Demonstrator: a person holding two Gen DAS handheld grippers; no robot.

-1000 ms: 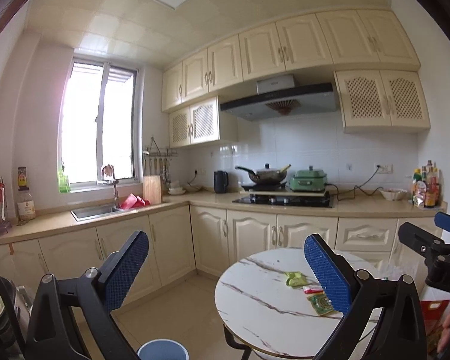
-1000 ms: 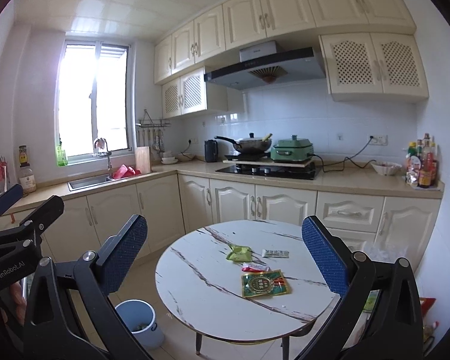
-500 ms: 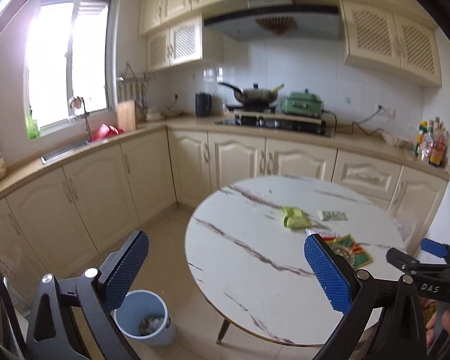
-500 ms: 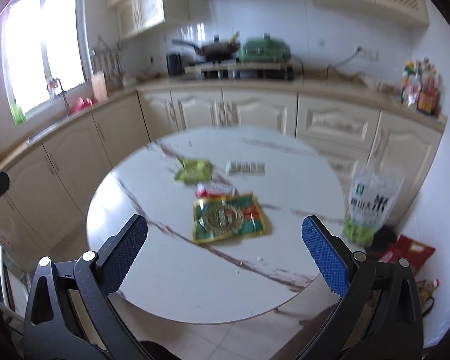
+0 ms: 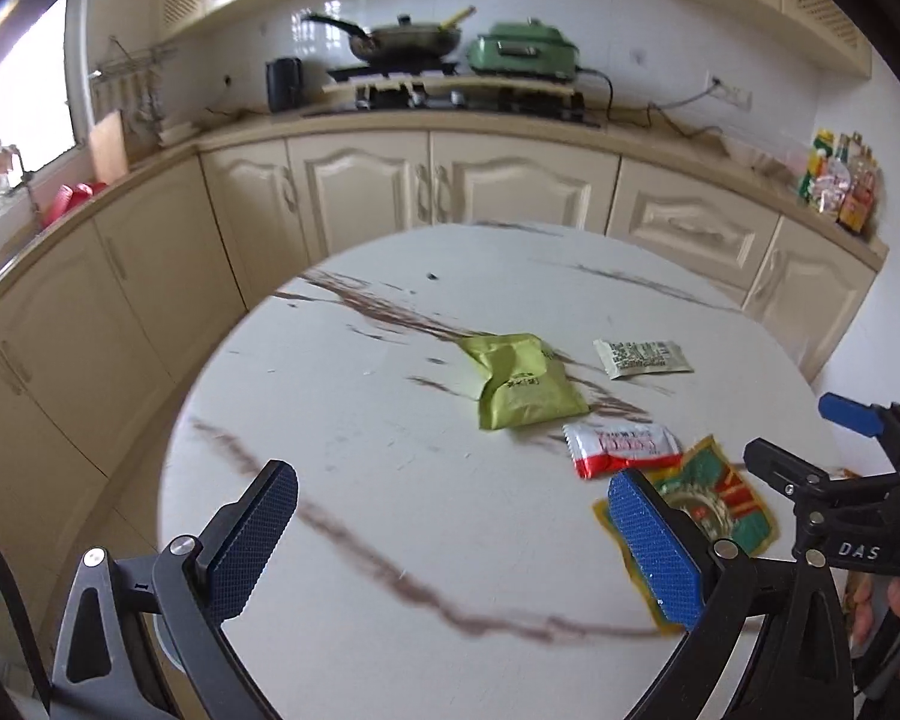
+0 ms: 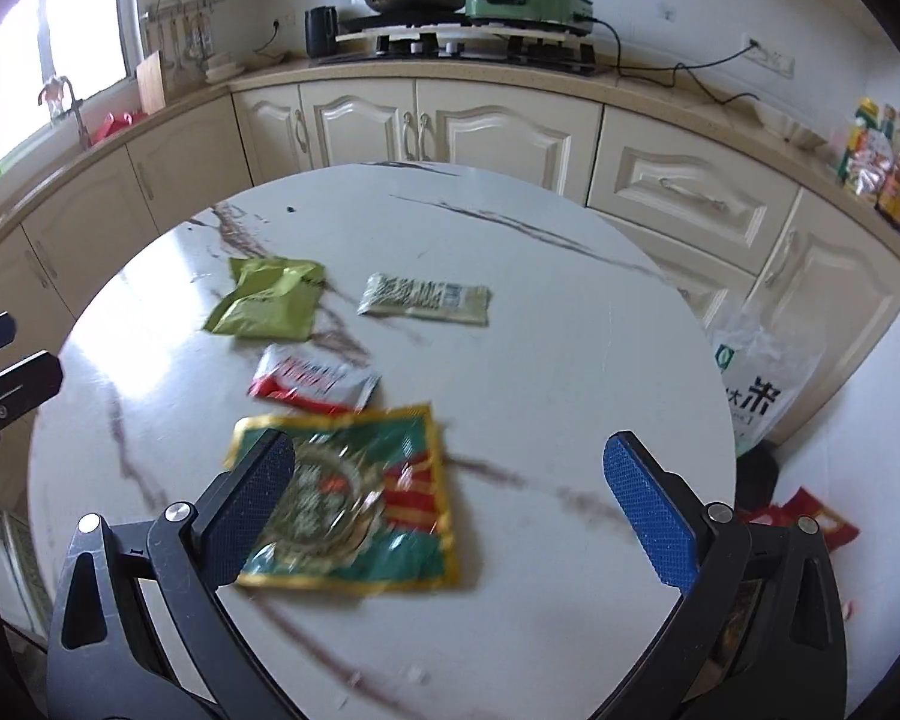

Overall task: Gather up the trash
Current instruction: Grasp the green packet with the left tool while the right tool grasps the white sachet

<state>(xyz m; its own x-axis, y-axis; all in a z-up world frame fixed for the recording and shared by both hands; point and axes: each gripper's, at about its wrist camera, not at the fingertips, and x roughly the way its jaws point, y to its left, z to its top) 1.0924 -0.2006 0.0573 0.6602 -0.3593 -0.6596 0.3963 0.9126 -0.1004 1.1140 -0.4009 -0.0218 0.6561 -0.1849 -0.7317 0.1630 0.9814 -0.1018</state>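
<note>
**Collection not yet begun: four wrappers on the counter, both tools empty**

Four pieces of trash lie flat on the round marble counter [image 6: 570,324]. The large green-and-gold packet [image 6: 360,498] lies directly ahead of the right tool [image 6: 450,510], partly between its spread fingers and nearest its left finger. Just beyond it lies the red-and-white sachet [image 6: 312,381], then the light-green pouch [image 6: 267,300], with the pale printed sachet [image 6: 423,298] to that pouch's right. The right tool stands wide open and grips nothing. The left tool [image 5: 450,534], equally wide open and empty, hovers over bare counter, the wrappers ahead and to its right. Judged from this arrangement, nothing is collected; all four pieces remain. No bin appears in either view.
</note>
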